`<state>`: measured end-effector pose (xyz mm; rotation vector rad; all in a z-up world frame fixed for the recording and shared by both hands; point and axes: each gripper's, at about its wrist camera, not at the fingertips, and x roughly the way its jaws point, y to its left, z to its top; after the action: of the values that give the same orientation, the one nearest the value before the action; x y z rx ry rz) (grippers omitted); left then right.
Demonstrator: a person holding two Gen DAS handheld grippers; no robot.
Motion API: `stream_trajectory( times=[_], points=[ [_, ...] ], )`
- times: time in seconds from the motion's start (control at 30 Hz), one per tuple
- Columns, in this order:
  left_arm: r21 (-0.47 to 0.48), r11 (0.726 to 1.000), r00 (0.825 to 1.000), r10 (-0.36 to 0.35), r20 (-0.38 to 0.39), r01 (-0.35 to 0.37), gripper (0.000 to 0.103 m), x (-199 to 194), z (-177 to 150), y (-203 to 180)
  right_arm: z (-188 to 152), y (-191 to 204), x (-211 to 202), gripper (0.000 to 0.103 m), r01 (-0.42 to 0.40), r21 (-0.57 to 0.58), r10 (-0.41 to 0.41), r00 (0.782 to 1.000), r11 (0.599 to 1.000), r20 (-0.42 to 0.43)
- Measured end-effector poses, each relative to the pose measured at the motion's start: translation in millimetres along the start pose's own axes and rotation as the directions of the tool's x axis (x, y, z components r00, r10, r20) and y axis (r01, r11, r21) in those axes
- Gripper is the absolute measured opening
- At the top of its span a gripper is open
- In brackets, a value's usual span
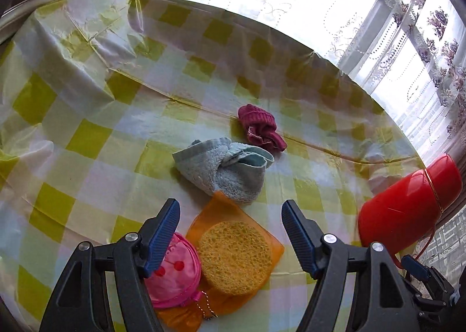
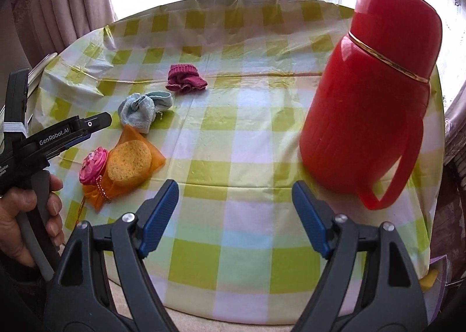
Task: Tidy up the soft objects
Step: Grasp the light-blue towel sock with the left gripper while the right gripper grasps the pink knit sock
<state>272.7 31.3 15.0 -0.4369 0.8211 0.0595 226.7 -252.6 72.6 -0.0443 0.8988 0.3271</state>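
On the desk point(image 2: 247, 134) we see a red jug point(image 2: 370, 105) standing closed, its contents hidden, while the soft things lie loose at the left: a yellow sponge point(image 1: 234, 256) on an orange cloth point(image 1: 256, 224), a pink pouch point(image 1: 177, 273) touching it, a blue towel point(image 1: 221, 172) and a dark red sock point(image 1: 259, 128) beyond. Our left tool point(image 1: 230, 241) hangs spread over the sponge, pinching nothing, and our right tool point(image 2: 234, 218) stands spread and empty over bare desk. Only the right view shows the hand point(image 2: 20, 221) gripping the left tool, and the jug's handle.
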Motion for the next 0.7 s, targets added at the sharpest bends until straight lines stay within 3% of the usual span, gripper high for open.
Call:
stream_trajectory(
  times=[0.17, 0.43, 0.47, 0.5, 0.6, 0.7],
  points=[
    [-0.023, 1.000, 0.999, -0.003, -0.053, 0.002, 0.076, 32.6, 20.9, 8.1, 39.8, 14.8, 23.9, 0.084, -0.006, 0.015, 0.005, 0.999, 1.000, 0.046],
    [-0.012, 0.998, 0.988, 0.054, -0.145, -0.056, 0.075, 83.5, 33.4, 14.0, 95.4, 34.3, 73.2, 0.089, -0.020, 0.020, 0.018, 0.995, 1.000, 0.098],
    [-0.007, 0.998, 0.987, 0.058, -0.150, -0.060, 0.066, 87.0, 32.0, 13.9, 99.6, 36.7, 80.9, 0.089, -0.019, 0.014, 0.017, 0.995, 1.000, 0.099],
    [0.001, 0.998, 0.986, 0.061, -0.158, -0.061, 0.049, 90.7, 30.1, 13.5, 103.5, 39.3, 89.2, 0.090, -0.017, 0.008, 0.016, 0.996, 1.000, 0.093],
    [0.032, 0.999, 0.988, 0.045, -0.151, -0.041, 0.029, 93.2, 26.8, 10.9, 112.3, 43.2, 113.7, 0.090, -0.013, 0.003, 0.013, 0.997, 1.000, 0.075],
    [0.004, 1.000, 0.993, 0.022, -0.117, -0.022, 0.021, 86.6, 28.8, 14.8, 120.4, 46.9, 138.8, 0.090, -0.021, -0.008, 0.021, 0.999, 1.000, 0.047]
  ],
)
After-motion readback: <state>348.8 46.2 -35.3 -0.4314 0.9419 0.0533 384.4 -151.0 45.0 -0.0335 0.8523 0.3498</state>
